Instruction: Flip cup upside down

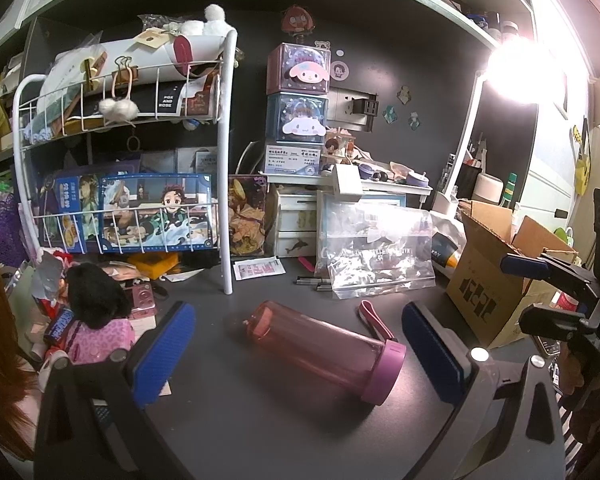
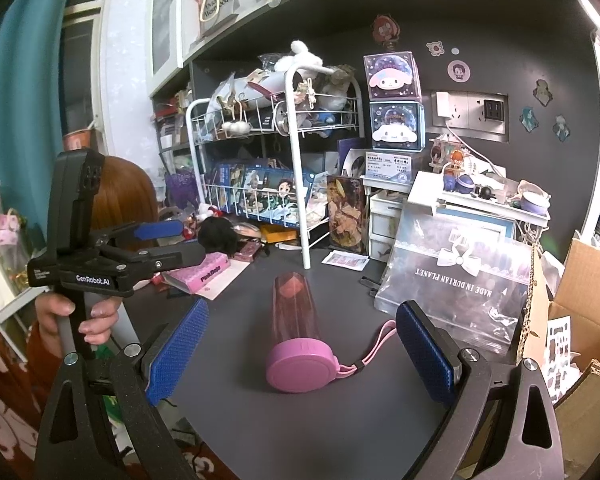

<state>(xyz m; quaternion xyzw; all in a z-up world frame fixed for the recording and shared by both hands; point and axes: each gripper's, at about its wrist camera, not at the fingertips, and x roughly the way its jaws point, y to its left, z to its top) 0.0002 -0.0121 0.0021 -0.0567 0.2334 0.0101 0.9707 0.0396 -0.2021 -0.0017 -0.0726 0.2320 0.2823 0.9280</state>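
Because the pink cup [image 2: 296, 332] lies on its side at lower centre of the frame, lid toward the right gripper [image 2: 302, 354], both it and the left gripper [image 1: 300, 354] hover wide-jawed, holding nothing, seemingly framing it for a grasp.

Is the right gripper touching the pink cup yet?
Apart. The right wrist view shows the right gripper open, bare desk between each pad and the cup.
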